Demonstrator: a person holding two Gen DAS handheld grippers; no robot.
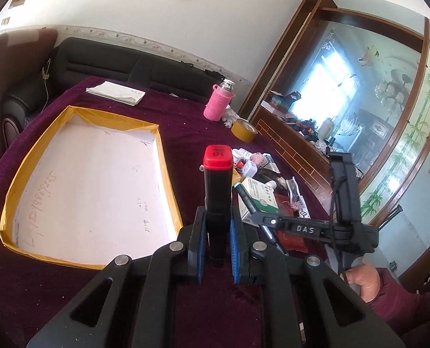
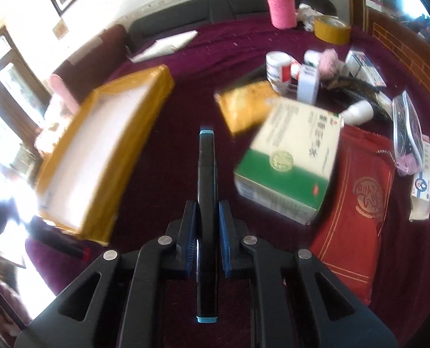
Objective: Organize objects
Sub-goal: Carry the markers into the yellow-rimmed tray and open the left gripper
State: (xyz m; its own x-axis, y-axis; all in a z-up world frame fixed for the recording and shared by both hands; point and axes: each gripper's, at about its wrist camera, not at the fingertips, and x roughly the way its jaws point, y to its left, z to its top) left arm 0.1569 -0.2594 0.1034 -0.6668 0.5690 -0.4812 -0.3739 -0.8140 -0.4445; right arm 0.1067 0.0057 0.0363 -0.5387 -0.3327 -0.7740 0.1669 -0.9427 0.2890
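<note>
Your left gripper [image 1: 218, 237] clamps a black red-capped marker [image 1: 217, 197] beside the yellow-rimmed white tray [image 1: 168, 174], while your right gripper [image 2: 207, 226] pinches a black blue-tipped marker [image 2: 206, 191].

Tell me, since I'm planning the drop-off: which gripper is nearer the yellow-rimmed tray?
Left. The left gripper, holding a red-capped marker, sits right beside the yellow-rimmed tray. The right gripper, holding a blue-tipped marker, is farther off, by the green-and-white box.

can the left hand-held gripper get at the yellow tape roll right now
Probably not: the left hand-held gripper is already shut on a red-capped marker, so the tape roll would have to wait.
</note>
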